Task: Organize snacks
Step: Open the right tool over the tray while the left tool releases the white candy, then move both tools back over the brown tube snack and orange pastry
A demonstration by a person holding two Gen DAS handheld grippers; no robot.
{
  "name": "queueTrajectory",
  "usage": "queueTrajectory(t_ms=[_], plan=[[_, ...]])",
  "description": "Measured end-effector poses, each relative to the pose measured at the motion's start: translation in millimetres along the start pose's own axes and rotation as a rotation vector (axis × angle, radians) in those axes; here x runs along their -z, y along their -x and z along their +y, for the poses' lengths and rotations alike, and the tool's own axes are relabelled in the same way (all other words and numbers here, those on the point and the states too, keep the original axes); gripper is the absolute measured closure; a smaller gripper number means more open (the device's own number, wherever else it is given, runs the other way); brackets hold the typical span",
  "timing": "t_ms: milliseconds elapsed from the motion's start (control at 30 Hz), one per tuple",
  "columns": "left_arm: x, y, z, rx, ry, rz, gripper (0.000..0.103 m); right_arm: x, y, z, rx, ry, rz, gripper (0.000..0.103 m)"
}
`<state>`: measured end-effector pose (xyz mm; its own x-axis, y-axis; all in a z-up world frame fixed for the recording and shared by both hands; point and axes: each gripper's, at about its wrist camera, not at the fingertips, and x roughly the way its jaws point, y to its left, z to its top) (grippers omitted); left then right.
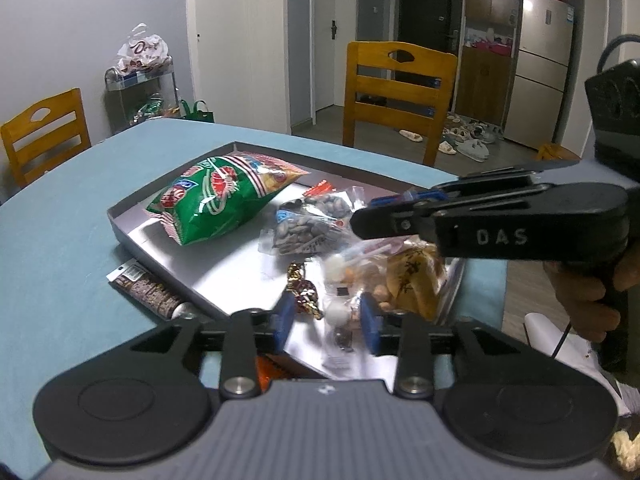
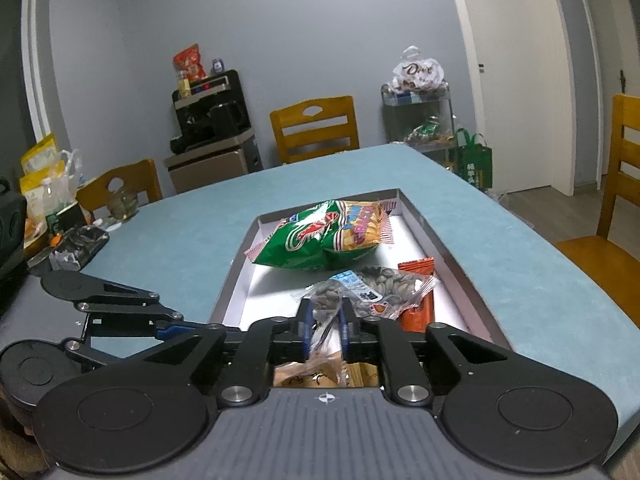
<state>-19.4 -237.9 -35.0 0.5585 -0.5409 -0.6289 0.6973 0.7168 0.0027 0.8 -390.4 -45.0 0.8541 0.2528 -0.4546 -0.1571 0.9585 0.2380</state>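
Crowding the tray (image 1: 132, 236) near edge: snacks (image 1: 304, 228), claws apart.

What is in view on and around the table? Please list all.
table: one, teal, under everything
tray: one, grey, on table
green snack bag: one, green, tray's far end
seed packets: two, clear, tray's middle
orange packet: one, orange, beside seeds
yellow packet: one, yellow-brown, tray's near end
gold candy: one, gold, tray's near end
brown wrapper: one, brown, table, outside tray
chairs: three, wooden yellow, around table
left gripper: one, black, open over tray's near end
right gripper: one, black, open around clear wrapper
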Motion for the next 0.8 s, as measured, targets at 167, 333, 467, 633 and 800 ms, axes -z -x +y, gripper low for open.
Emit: queueTrajectory(t_ms=[167,333,467,633,800], plan=[[-1.3,6.7,0.7,-0.038,0.011,-0.044,0.008,-4.1,3.8,-8.9,0.015,-0.056,-0.026,0.04],[-4.0,9.8,0.3,-0.041,0.005,-0.049,0.008,-6.3,5.1,-11.1,0.002,-0.081,-0.028,0.024],[-4.4,12.0,3.6,-0.054,0.006,-0.049,0.008,-8.4,5.9,-8.4,0.0,-0.083,-0.034,0.019],[-4.2,16.7,11.3,-0.073,0.015,-0.056,0.008,-10.0,5.6,-6.2,0.004,-0.096,-0.031,0.018],[-1.4,24.8,22.0,-0.1,0.03,-0.069,0.008,-10.9,4.4,1.4,0.004,-0.091,-0.023,0.016]])
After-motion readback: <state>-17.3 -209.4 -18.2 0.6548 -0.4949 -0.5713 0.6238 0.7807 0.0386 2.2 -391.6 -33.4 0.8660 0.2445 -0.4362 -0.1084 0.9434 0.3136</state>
